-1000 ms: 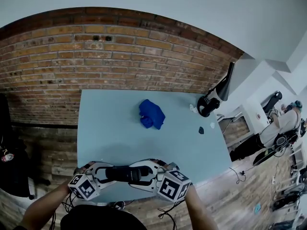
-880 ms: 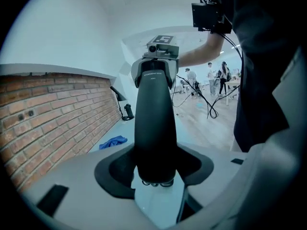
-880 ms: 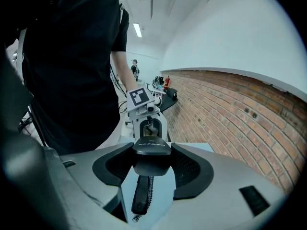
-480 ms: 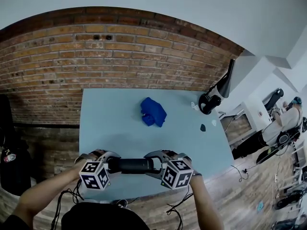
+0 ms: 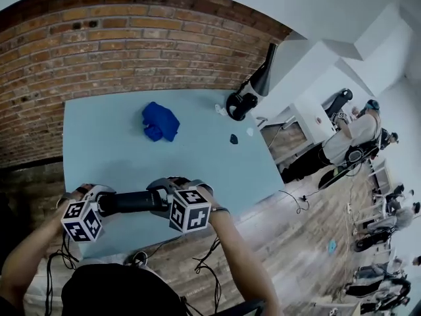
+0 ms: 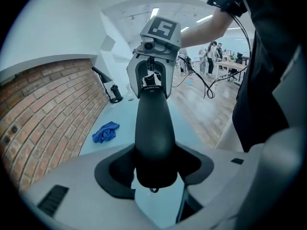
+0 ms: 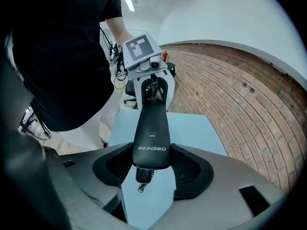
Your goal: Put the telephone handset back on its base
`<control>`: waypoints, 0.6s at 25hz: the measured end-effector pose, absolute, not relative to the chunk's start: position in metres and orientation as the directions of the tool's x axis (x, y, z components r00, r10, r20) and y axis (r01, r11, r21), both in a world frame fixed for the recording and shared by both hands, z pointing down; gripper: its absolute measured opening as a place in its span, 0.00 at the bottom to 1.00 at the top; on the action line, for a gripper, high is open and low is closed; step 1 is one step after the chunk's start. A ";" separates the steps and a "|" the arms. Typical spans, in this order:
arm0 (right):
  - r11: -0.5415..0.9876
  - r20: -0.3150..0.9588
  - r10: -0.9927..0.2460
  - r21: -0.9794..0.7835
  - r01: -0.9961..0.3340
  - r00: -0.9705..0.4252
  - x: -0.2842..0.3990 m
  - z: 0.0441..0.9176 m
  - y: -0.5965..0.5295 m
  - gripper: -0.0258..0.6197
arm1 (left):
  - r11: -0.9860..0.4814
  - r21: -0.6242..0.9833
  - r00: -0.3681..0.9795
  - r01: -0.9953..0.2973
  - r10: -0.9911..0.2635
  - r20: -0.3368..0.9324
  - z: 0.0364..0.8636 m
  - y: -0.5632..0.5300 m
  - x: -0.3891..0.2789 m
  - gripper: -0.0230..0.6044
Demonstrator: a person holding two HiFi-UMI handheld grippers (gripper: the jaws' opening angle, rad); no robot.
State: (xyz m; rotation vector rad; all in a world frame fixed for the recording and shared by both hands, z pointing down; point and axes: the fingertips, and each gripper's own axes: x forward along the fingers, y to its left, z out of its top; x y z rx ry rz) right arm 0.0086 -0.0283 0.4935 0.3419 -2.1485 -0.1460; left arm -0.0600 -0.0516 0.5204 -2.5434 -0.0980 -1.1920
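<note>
While handset (image 5: 131, 201) is gripped at both ends by left hand-held gripper (image 5: 108, 201) and right hand-held gripper (image 5: 160, 198), long axis lies along bench (image 5: 99, 124) near edge; base not identified.

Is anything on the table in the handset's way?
A blue cloth lies beyond the handset, which is held over the near edge of the table. I can't recognise a base, so whether the cloth blocks the path is unclear.

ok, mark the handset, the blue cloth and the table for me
handset (image 5: 128, 201): head view, middle of its black body.
blue cloth (image 5: 160, 122): head view, centre of the crumpled heap.
table (image 5: 217, 157): head view, bare top near its right edge.
</note>
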 end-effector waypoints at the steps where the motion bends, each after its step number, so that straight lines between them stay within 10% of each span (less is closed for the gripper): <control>1: 0.952 0.792 -0.306 0.239 -0.193 -0.528 0.011 0.494 -0.025 0.43 | -0.941 -0.272 0.647 0.202 -0.080 0.758 0.520 -0.049 -0.058 0.45; 15: 0.931 0.824 -0.355 0.269 -0.247 -0.441 -0.010 0.508 -0.009 0.43 | -0.917 -0.317 0.626 0.243 -0.101 0.773 0.523 -0.037 -0.081 0.45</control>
